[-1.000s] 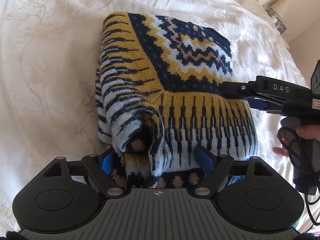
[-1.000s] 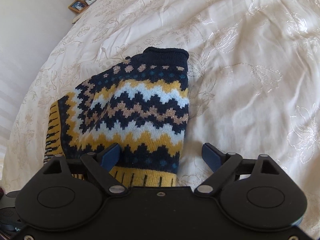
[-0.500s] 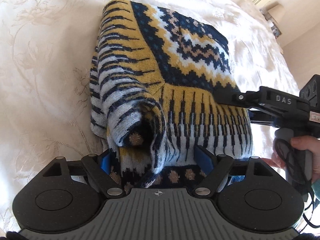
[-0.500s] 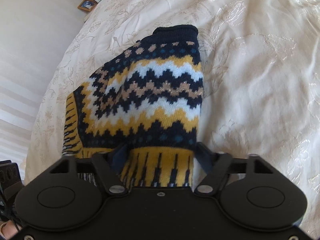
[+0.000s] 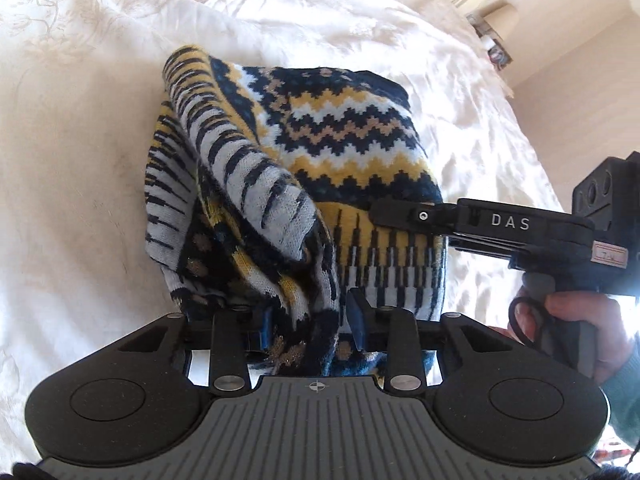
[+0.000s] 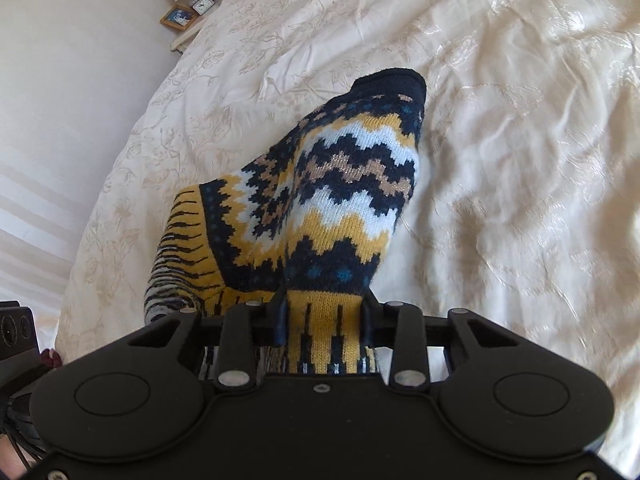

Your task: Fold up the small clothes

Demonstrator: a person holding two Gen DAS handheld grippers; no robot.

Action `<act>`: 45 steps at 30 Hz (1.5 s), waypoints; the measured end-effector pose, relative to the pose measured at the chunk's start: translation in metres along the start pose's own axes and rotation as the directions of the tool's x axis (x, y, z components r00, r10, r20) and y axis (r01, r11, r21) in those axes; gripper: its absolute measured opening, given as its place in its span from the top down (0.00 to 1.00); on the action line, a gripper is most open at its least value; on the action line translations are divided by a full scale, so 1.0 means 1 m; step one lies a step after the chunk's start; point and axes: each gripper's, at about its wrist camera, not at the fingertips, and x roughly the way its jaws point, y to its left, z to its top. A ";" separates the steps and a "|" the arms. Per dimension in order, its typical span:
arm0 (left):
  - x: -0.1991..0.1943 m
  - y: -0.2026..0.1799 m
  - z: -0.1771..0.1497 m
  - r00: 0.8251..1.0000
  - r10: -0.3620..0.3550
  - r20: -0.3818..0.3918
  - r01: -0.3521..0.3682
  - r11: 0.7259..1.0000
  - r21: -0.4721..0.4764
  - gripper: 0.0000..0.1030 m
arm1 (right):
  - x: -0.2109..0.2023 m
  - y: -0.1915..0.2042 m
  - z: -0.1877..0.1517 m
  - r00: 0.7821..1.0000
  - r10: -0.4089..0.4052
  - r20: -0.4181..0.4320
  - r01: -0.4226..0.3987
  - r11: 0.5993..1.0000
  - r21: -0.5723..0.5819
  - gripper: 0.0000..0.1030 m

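Sweater (image 5: pixel 344 168) sits mid-bed, part folded, near end lifted off the bedspread (image 5: pixel 80 200), far navy cuff/hem at 12 o'clock in the right view resting on the cover. Left gripper (image 5: pixel 310 326) clenched on a bunched wad of knit at its near edge, fingers (image 5: pixel 357 317) pinching several layers. Right gripper (image 6: pixel 325 320) clamped on the yellow striped band, fabric pulled taut between its fingers (image 6: pixel 280 314); in the left view it comes in from 3 o'clock with a hand (image 5: pixel 576 320) on its grip. Step, as I read it: carry the near end over toward 12 o'clock to lay a fold. To do it well: keep both grips level and moving together so the fold line stays straight, keep the knit lightly taut between them, don't drag the far end along the cover. Loose sleeve flap (image 5: pixel 256 200) droops at 10 o'clock of the left grip and will likely slump or bunch inside the fold; tuck it or set down slowly. Left pinch holds a lump, so expect a thick corner; flatten after release. Room: open bedspread all round, wide at 9 o'clock in the left view and 3 o'clock in the right. Bed edge and wall (image 6: pixel 60 120) run along 9 o'clock in the right view, nightstand bits (image 6: pixel 188 4) at 11, well clear.
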 end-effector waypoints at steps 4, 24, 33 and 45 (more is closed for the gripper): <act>-0.002 -0.018 -0.034 0.999 -0.010 -0.032 0.011 0.999 0.042 0.68 | -0.019 -0.002 -0.011 0.999 -0.030 -0.014 0.031 0.999 0.021 0.58; -0.036 -0.030 -0.056 0.940 0.300 0.162 -0.321 0.939 0.123 0.54 | -0.059 -0.009 -0.022 0.951 -0.280 0.132 0.283 0.959 -0.003 0.43; 0.012 -0.086 -0.039 0.951 0.202 0.233 -0.270 0.910 0.314 0.53 | -0.056 0.000 -0.013 0.942 -0.283 0.181 0.295 0.954 -0.043 0.43; 0.044 -0.030 -0.026 0.951 0.284 0.121 -0.306 0.918 0.253 0.51 | -0.006 0.025 0.028 0.968 -0.187 0.167 0.211 0.967 -0.140 0.43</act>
